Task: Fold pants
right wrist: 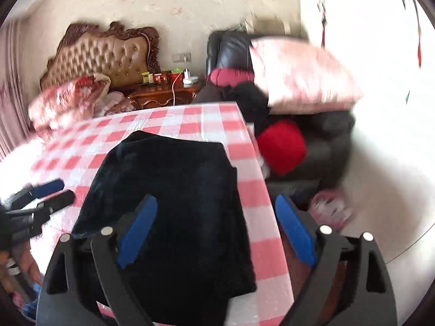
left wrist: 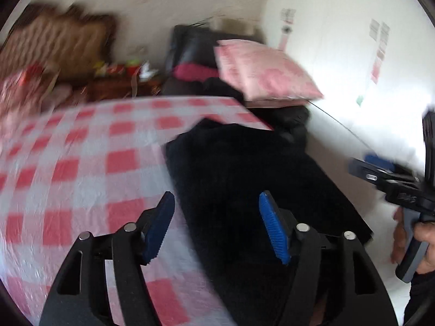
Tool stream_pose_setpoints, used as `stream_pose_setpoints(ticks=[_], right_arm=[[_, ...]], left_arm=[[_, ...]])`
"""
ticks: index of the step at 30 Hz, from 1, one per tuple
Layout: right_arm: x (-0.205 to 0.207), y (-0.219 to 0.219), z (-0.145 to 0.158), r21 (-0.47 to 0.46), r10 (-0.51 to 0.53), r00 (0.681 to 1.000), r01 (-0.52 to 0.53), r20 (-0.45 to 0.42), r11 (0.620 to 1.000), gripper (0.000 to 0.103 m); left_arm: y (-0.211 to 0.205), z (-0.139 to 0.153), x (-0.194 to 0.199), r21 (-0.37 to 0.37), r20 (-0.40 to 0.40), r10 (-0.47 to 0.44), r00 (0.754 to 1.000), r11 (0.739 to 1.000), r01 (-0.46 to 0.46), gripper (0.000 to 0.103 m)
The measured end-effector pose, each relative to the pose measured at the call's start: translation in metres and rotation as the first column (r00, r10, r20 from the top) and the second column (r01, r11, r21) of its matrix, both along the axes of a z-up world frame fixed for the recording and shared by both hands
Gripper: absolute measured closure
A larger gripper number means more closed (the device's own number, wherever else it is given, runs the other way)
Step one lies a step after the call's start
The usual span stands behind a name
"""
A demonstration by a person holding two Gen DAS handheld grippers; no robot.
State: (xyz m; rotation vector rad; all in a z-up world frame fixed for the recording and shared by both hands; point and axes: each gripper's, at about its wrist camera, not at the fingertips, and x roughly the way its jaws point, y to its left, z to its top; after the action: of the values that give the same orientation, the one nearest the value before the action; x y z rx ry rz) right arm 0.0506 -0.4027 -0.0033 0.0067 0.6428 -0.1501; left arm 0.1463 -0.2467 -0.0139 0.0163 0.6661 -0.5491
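Note:
The dark navy pants (right wrist: pixel 174 190) lie folded into a compact stack on the red-and-white checked table (right wrist: pixel 190 119), near its right edge; in the left wrist view the pants (left wrist: pixel 244 176) reach the table's right side. My left gripper (left wrist: pixel 216 203) is open and empty, hovering just above the near left edge of the pants. My right gripper (right wrist: pixel 216 209) is open and empty, above the near right part of the pants and the table edge. The left gripper also shows in the right wrist view (right wrist: pixel 54 190), and the right gripper shows in the left wrist view (left wrist: pixel 364 164).
A black chair (right wrist: pixel 231 49) with a pink pillow (right wrist: pixel 301 73), dark clothes and a red item (right wrist: pixel 281 146) stands right of the table. Behind are a bed with a padded headboard (right wrist: pixel 106 57) and a wooden nightstand (right wrist: pixel 163 92) with small items. Both views are motion-blurred.

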Motion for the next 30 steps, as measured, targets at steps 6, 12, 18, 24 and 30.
stream_pose_setpoints(ticks=[6, 12, 18, 24, 30], right_arm=[[0.021, 0.022, -0.029, 0.022, -0.068, 0.992, 0.07, -0.107, 0.997, 0.013], [0.028, 0.027, -0.068, -0.037, -0.092, 0.975, 0.086, -0.201, 0.996, 0.012], [0.033, 0.027, -0.079, -0.033, -0.111, 0.972, 0.106, -0.208, 0.994, 0.007], [0.036, 0.007, -0.092, 0.094, -0.109, 0.965, 0.135, -0.239, 0.986, 0.003], [0.038, 0.009, -0.092, 0.068, -0.106, 0.967, 0.125, -0.233, 0.99, 0.002]], left_arm=[[-0.026, -0.031, 0.02, 0.121, -0.154, -0.004, 0.988, 0.992, 0.023, 0.037], [-0.03, -0.048, 0.019, 0.207, -0.154, -0.016, 0.988, 0.977, 0.048, 0.03], [-0.018, -0.058, 0.032, 0.156, -0.239, 0.017, 0.971, 0.987, 0.021, 0.016], [-0.016, -0.06, 0.029, 0.149, -0.226, -0.004, 0.974, 0.988, 0.038, 0.015], [-0.012, -0.062, 0.033, 0.12, -0.241, -0.008, 0.97, 0.992, 0.038, 0.017]])
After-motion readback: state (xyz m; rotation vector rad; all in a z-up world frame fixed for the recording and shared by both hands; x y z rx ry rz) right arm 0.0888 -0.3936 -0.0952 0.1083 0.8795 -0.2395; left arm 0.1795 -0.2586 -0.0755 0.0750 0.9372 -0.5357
